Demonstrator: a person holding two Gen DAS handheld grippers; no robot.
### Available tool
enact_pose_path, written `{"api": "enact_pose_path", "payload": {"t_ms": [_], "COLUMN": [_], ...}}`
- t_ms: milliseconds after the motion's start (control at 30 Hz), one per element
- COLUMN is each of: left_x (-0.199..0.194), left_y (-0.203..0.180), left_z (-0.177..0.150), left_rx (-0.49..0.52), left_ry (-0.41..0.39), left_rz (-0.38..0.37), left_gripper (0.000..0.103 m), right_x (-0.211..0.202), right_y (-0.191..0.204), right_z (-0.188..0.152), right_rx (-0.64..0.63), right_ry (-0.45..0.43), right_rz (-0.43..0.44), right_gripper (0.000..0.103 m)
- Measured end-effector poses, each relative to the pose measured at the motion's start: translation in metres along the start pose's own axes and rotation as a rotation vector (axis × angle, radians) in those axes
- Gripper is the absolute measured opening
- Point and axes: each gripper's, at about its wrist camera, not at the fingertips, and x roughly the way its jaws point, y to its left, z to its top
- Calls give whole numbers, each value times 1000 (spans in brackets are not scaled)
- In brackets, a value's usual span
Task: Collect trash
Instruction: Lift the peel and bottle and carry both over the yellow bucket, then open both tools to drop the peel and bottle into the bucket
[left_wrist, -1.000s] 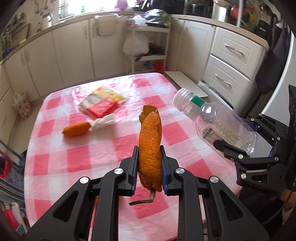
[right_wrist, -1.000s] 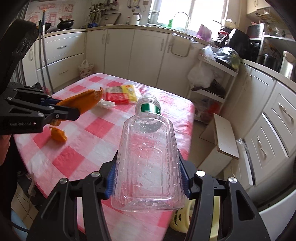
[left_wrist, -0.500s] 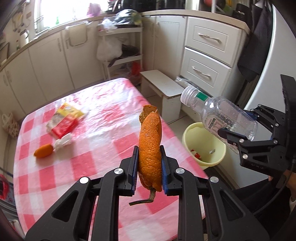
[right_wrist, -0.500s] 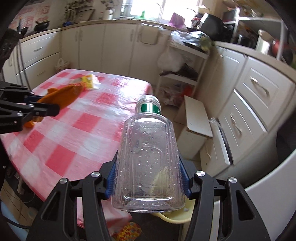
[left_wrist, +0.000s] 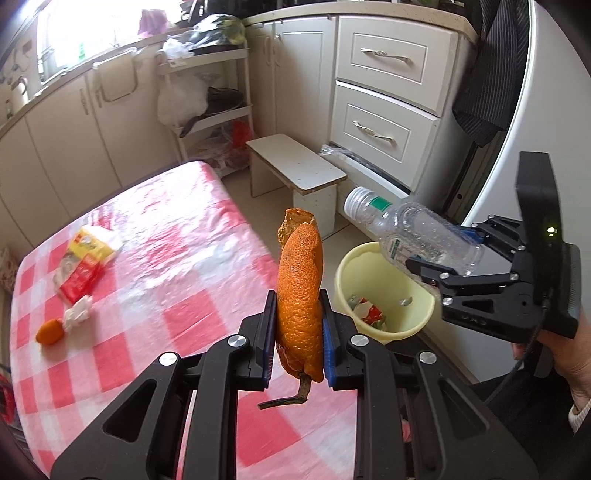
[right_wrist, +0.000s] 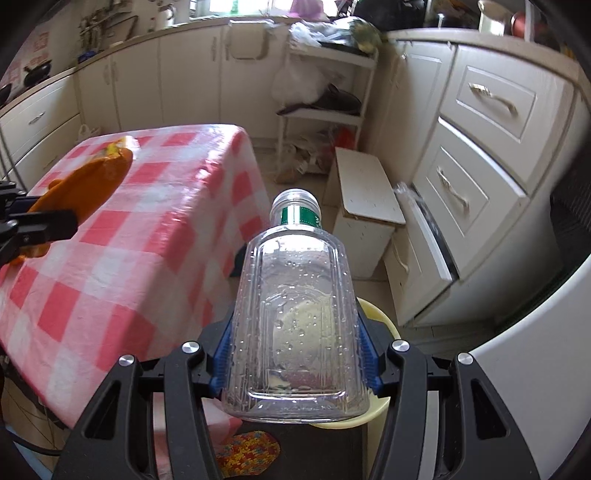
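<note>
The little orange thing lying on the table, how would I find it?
Look at the pink checked tablecloth and follow it to its left edge. A small orange peel piece lies there, right beside a crumpled white wrapper. It is the only orange thing on the cloth; the red and yellow packet lies farther back.

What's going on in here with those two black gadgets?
A person is clearing trash off a kitchen table with hand-held tongs. The left tongs are clamped on an orange peel; the right tongs grip an empty plastic bottle. Both hang near a yellow bin on the floor beside the table. A snack wrapper and another peel scrap lie on the cloth.
</note>
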Motion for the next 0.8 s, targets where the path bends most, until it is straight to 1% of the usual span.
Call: {"api": "enact_pose_path", "payload": {"t_ms": [167, 267, 333, 433, 533, 567, 633, 800], "left_x": [22, 42, 54, 80, 98, 105, 114, 134], "left_y": [-18, -31, -38, -52, -64, -71, -79, -93], "left_z": [15, 22, 24, 27, 27, 27, 27, 28], "left_rx": [12, 13, 11, 6, 5, 8, 15, 31], "left_ry": [9, 26, 42, 82, 110, 121, 133, 162], "left_rz": [-48, -84, -103, -139, -158, -166, -175, -187], "left_gripper": [20, 20, 20, 20, 20, 20, 20, 20], "right_x": [22, 39, 43, 35, 13, 8, -5, -19], "right_y": [-22, -42, -50, -58, -68, -70, -69, -57], "right_z": [-1, -9, -14, -17, -20, -20, -22, -33], "right_rx": [1, 55, 87, 111, 164, 172, 167, 142], "right_ry": [52, 113, 143, 136, 108, 100, 83, 74], "right_rz": [-41, -64, -85, -119, -147, -155, -172, -179], "right_gripper": [55, 56, 62, 62, 62, 64, 66, 67]}}
